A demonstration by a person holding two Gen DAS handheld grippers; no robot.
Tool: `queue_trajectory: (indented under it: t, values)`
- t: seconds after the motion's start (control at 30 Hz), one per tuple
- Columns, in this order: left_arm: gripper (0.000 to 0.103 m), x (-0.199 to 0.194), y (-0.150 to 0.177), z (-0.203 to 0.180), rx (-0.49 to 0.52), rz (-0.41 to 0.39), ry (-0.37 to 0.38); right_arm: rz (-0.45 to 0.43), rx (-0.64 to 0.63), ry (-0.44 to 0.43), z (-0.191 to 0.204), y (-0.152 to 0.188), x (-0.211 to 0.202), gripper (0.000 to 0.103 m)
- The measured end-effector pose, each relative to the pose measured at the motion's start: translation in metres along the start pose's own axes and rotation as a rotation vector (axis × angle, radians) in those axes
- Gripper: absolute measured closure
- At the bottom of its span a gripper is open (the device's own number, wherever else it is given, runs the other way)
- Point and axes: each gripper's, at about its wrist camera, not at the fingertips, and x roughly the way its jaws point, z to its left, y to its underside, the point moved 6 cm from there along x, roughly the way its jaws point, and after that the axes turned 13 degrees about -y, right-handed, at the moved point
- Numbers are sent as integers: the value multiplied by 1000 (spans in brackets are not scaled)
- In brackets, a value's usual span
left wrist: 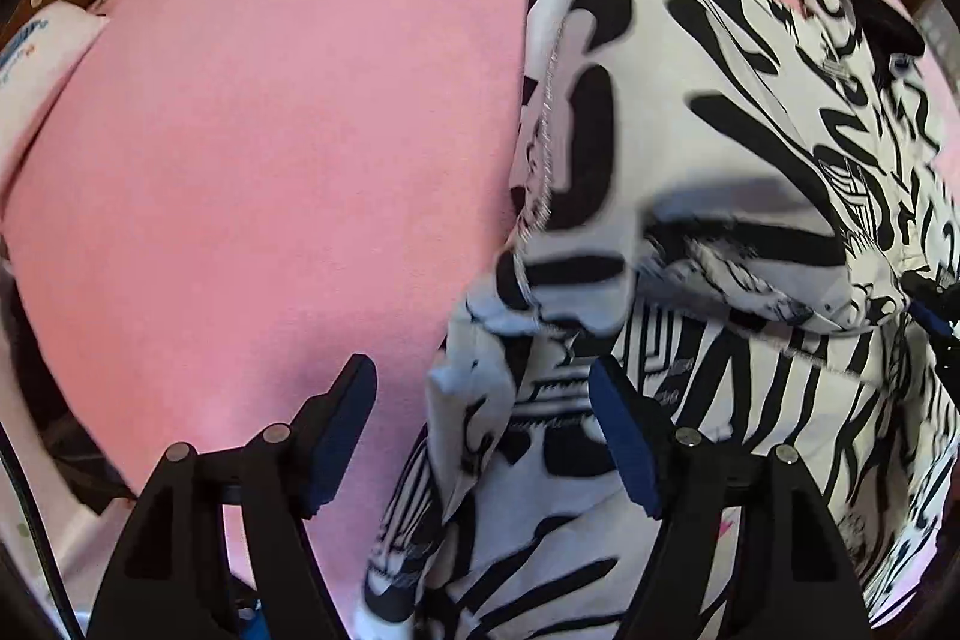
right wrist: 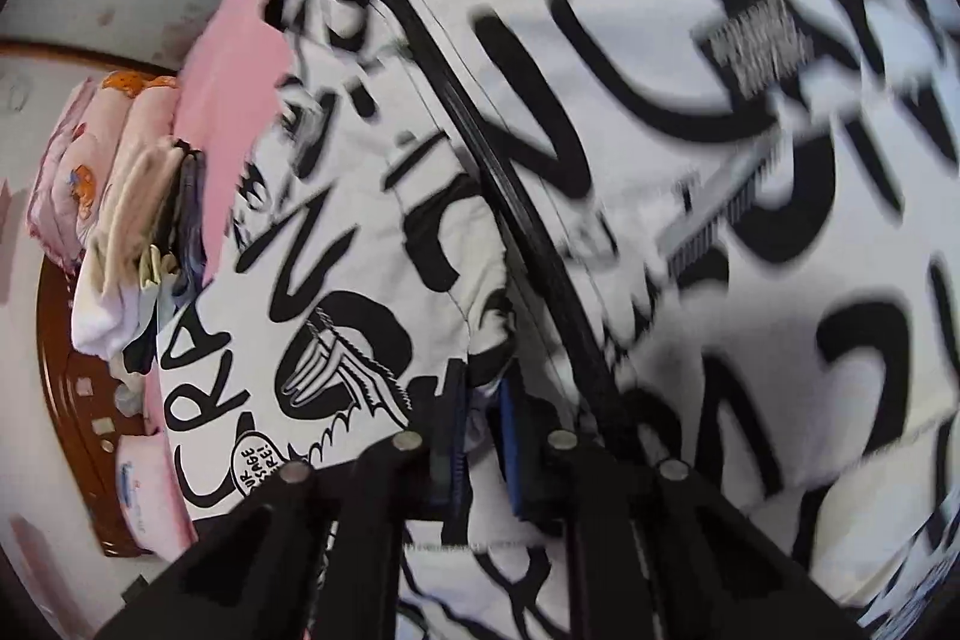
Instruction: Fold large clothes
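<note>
The left gripper [left wrist: 483, 388] points steeply down, its two black fingers spread wide apart. Dark blue pads [left wrist: 624, 442] line the inner faces of the fingers, and neither pad presses on anything; the black-and-white printed jacket [left wrist: 690, 148] lies partly under the gap between them. The right gripper [right wrist: 480, 436] also tilts downward, less steeply. Its jaws are drawn close together, and its blue pads [right wrist: 517, 454] pinch a thin fold of the jacket's fabric between them. No hand or sleeve shows in either view.
</note>
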Motion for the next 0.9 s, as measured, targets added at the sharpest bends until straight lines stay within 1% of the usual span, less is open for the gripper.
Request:
queue_trajectory:
  t: [0.07,0.1,0.13,0.17,0.27,0.37,0.4,0.47,0.5,0.6,0.63,0.77,0.9]
  values:
    - [32,4,-4,4,-21,-10,-3,-36,-79,34,9,-9,-8,95]
    - [33,4,-7,6,-30,-18,3,-68,-123,50,15,-15,-14,96]
    - [36,6,-9,7,-34,-21,18,-90,-142,53,18,-20,-19,96]
    - [44,6,-10,7,-36,-22,26,-113,-155,52,21,-23,-26,96]
    - [57,8,-8,8,-51,-7,70,-168,-185,62,27,-33,-45,96]
    - [60,7,-4,12,-86,6,117,-187,-221,111,28,-35,-57,96]
    - [60,8,-3,15,-100,14,131,-184,-227,140,24,-34,-59,96]
    - [63,9,0,20,-129,32,148,-173,-206,163,12,-32,-63,96]
    - [64,10,2,22,-128,44,130,-170,-180,168,5,-30,-63,96]
    - [68,14,0,26,-106,55,118,-158,-120,204,-18,-18,-64,96]
    - [70,11,-2,16,-94,56,109,-157,-117,223,-21,-14,-63,96]
    - [72,15,-5,14,-79,70,99,-160,-120,283,-33,1,-68,96]
    - [72,20,-13,8,-73,81,95,-161,-101,294,-44,1,-67,97]
